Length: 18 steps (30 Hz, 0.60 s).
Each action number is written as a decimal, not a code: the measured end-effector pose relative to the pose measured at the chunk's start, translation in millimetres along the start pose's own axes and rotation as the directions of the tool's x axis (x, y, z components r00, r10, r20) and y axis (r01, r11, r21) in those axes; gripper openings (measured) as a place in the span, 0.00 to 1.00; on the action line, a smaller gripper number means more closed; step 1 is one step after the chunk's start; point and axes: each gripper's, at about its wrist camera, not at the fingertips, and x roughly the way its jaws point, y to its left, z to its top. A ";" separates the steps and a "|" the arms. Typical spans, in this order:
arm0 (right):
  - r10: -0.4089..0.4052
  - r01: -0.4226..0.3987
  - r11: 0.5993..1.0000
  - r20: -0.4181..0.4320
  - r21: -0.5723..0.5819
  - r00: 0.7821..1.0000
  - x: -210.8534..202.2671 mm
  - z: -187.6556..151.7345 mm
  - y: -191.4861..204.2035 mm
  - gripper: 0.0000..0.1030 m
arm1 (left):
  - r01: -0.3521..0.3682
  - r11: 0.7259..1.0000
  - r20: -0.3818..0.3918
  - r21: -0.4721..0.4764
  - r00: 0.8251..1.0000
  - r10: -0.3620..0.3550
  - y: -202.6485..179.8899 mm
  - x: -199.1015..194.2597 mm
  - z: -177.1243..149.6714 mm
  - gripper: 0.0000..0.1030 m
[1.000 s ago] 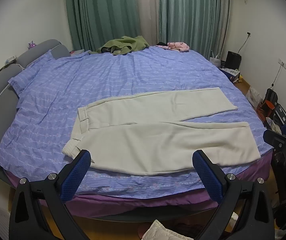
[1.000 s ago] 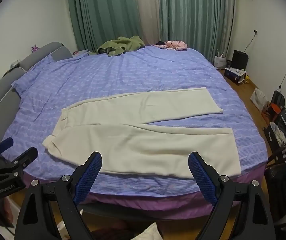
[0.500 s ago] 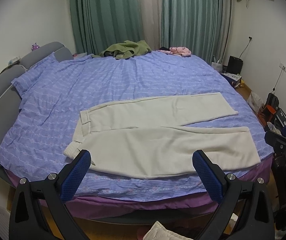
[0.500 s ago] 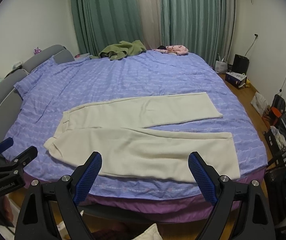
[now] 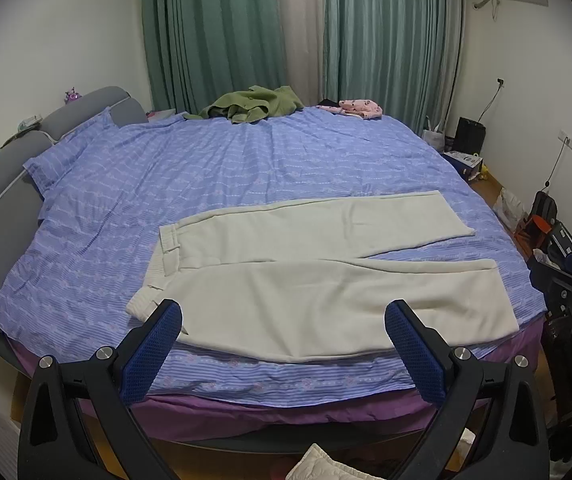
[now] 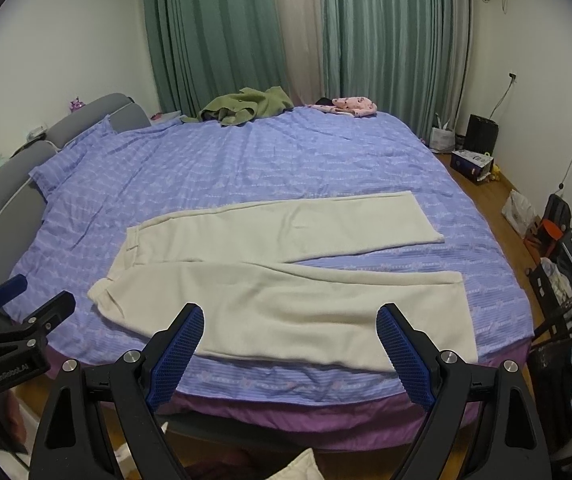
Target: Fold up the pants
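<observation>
Both views slightly higher than before, pants [image 5: 310, 276] unfolded, jaws wide, empty.

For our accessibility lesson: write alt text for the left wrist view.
Cream pants lie flat, legs apart, on a blue-covered bed. The open left gripper hovers at the near edge, touching nothing; green curtains hang behind.

The pants [image 5: 326, 280] are a cream cloth, matt and a little fuzzy, like soft fleece. The bed cover [image 5: 246, 168] under them is thin purple-blue cotton, printed and lightly wrinkled. Both the left gripper [image 5: 284, 344] and the right gripper [image 6: 290, 344] are matt black plastic with bright metal screws; their pads [image 6: 178, 348] are blue with a rough mesh texture. The floor [image 6: 482, 192] is glossy wood.
</observation>
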 end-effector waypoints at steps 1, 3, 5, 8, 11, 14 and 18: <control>0.000 0.000 1.000 0.000 0.000 1.000 -0.3 0.3 -0.6 0.87 | 0.001 1.000 0.001 0.000 1.000 -0.001 -0.2 0.3 0.9 1.00; 0.000 0.000 1.000 0.001 0.000 1.000 0.0 -0.1 0.0 0.87 | 0.000 1.000 0.001 0.000 1.000 0.000 -0.2 -0.1 -0.5 1.00; 0.000 0.000 1.000 0.002 0.000 1.000 -0.3 0.5 -0.6 0.87 | 0.002 1.000 0.003 0.000 1.000 -0.002 -0.7 0.2 0.4 1.00; 0.000 0.000 1.000 0.007 0.000 1.000 -0.7 0.7 -1.5 0.87 | 0.003 1.000 0.006 0.002 1.000 -0.003 -2.1 1.2 2.1 1.00; 0.000 0.000 1.000 0.007 0.000 1.000 -0.6 0.6 -1.6 0.87 | 0.006 1.000 0.011 0.002 1.000 -0.006 -0.6 1.4 1.3 1.00; 0.000 0.000 1.000 0.007 0.001 1.000 -0.5 0.4 -1.6 0.87 | 0.011 1.000 0.017 0.003 1.000 -0.011 1.7 1.4 0.7 1.00; -0.001 0.001 1.000 0.007 0.001 1.000 -0.7 0.4 -2.2 0.87 | 0.013 1.000 0.026 0.009 1.000 -0.013 3.3 1.3 0.1 1.00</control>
